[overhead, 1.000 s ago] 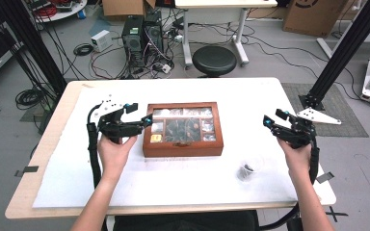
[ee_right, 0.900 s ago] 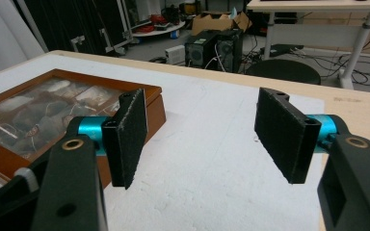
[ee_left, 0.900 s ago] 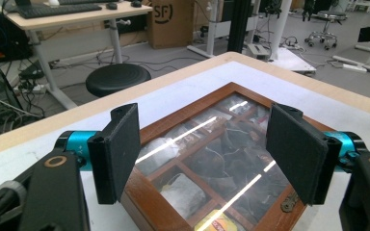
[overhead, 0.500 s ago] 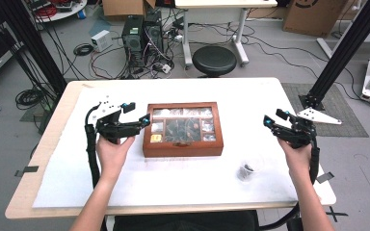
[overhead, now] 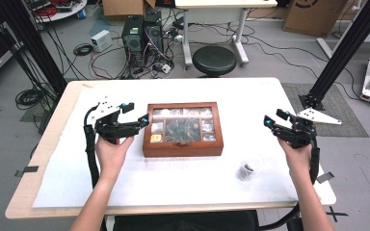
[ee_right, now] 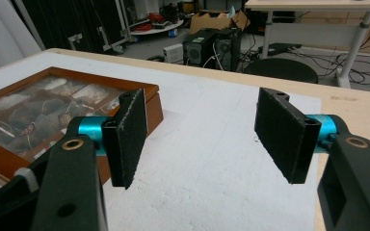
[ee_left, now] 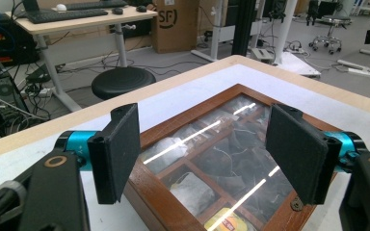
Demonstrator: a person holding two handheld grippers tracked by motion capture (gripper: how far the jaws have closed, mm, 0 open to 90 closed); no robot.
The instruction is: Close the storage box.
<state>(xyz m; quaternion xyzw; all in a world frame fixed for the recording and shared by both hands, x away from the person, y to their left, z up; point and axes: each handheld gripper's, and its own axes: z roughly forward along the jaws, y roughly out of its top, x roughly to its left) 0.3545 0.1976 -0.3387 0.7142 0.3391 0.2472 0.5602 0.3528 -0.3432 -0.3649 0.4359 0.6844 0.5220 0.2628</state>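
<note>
Brown wood frames the glass-lidded compartment box point(overhead: 183, 129), which is set near the middle of the white-covered table point(overhead: 250, 96), within reach of both hands. Its long axis is laid across the table, left to right, with the clasp side apparently turned toward the person; its lid is closed. Sachets are seen through the glass in the divided compartments.

The left gripper point(overhead: 134, 116) is held just beside the box's left end, jaws spread wide. In the left gripper view the box's corner point(ee_left: 221, 159) is seen between and beyond the black pads point(ee_left: 118, 151); nothing is clamped. It is judged to be lined up for an approach to the box. The right gripper point(overhead: 275, 119) is held well apart from the box, over bare table, likewise spread and empty. A small clear cup point(overhead: 246, 170) is placed near the front edge, between the box and the right hand point(overhead: 296, 154).
</note>
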